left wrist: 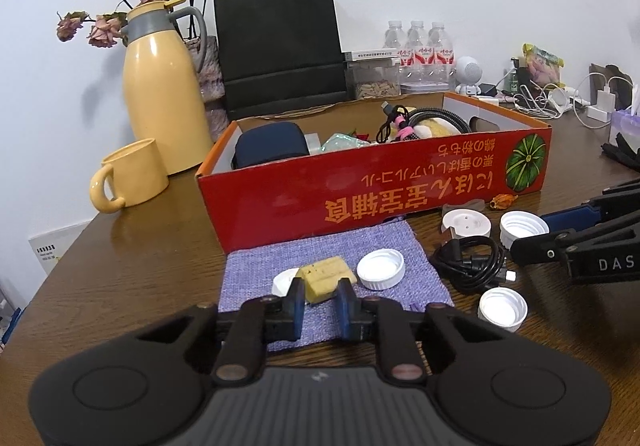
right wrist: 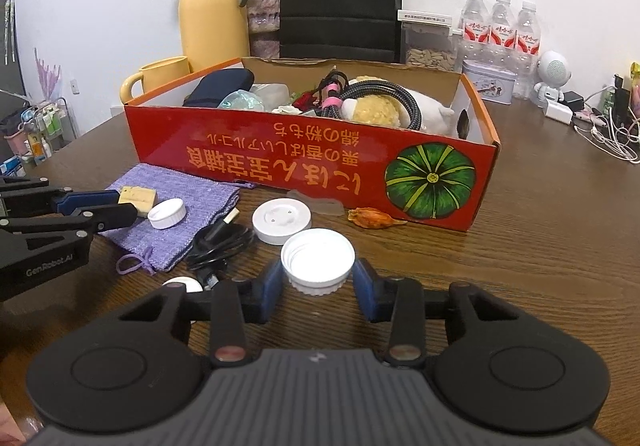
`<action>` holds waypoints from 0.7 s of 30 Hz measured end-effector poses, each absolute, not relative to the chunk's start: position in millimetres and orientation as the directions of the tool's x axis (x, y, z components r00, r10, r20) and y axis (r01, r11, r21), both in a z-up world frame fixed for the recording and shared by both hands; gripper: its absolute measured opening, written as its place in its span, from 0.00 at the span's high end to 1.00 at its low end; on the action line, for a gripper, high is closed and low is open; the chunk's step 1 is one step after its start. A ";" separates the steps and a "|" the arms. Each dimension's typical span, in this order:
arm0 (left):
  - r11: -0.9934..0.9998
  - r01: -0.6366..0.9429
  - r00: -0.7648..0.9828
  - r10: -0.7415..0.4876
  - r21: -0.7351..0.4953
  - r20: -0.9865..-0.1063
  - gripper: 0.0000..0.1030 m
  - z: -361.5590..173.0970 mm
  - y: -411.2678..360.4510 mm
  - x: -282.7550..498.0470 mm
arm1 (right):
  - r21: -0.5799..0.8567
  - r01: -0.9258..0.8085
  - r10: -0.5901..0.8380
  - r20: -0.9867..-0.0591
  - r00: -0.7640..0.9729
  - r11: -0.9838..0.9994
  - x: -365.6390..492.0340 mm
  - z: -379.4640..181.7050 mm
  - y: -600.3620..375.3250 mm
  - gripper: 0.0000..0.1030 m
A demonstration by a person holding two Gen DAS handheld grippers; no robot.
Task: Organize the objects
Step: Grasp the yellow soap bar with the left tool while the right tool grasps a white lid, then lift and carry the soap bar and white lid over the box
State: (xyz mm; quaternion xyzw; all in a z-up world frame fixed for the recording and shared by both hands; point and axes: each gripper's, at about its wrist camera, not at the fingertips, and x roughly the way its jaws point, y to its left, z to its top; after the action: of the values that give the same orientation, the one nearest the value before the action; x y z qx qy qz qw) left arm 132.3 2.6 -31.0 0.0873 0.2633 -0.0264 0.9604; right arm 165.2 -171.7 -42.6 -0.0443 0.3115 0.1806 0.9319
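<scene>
a: how far along am i on tidying this worktop [right wrist: 540, 246]?

b: partway, i'd judge. the red box [right wrist: 320, 166] already holds a dark pouch [right wrist: 224, 86], a braided cable [right wrist: 380, 90] and a plush toy [right wrist: 400, 110]. still outside it, all in front of its printed wall: the purple cloth [left wrist: 320, 246], a yellow sponge piece [left wrist: 326, 278], a coiled black cable [left wrist: 468, 258], a round white disc [right wrist: 282, 220], a dried orange thing [right wrist: 372, 217] right against the box, and several white caps.

a: what do i have in the left gripper [left wrist: 322, 304]?

b: it's clenched on the yellow sponge piece, over the purple cloth in front of the box. the blue pads press its near end from both sides; it looks barely off the cloth, if at all.

a: and the right gripper [right wrist: 318, 288]?

b: it's grasping a large white cap [right wrist: 318, 260], open side up, near the box's pumpkin corner. both pads touch its rim.

a: how are my hands sitting?

b: both grippers tilt downward toward the worktop and point at the box. the left one reaches in from the cloth side, the right from the pumpkin side, well apart.

a: so what's left?

b: lifting both into the box, then the other caps, disc, black cable and cloth, i'd guess.
</scene>
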 end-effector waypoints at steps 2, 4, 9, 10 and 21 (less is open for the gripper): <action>0.984 0.096 0.861 -0.005 0.152 -0.509 0.82 -30.8 3.0 132.2 | 0.032 -0.365 0.311 -0.595 0.741 0.930 164.8 -42.7 -171.9 0.62; 0.984 0.095 0.863 -0.004 0.154 -0.506 0.82 -30.6 3.0 131.6 | 0.036 -0.366 0.314 -0.594 0.741 0.930 164.3 -42.9 -172.4 0.62; 0.982 0.079 0.871 0.017 0.173 -0.492 0.69 -30.3 1.1 129.8 | 0.044 -0.366 0.319 -0.593 0.739 0.930 163.1 -42.8 -172.8 0.62; 0.979 0.082 0.873 0.020 0.187 -0.487 0.59 -30.1 -0.4 129.5 | 0.046 -0.365 0.320 -0.593 0.739 0.930 163.5 -42.8 -173.0 0.62; 0.946 0.183 0.853 -0.018 0.267 -0.521 0.55 -23.1 0.5 153.2 | 0.069 -0.366 0.334 -0.591 0.735 0.928 164.4 -41.9 -176.6 0.62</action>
State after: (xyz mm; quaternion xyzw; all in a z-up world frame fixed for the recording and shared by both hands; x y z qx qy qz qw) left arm 153.2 0.5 -23.1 0.1552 0.2658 -0.0527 0.9500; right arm 164.4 -176.6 -41.9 -0.0258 0.3120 0.1879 0.9310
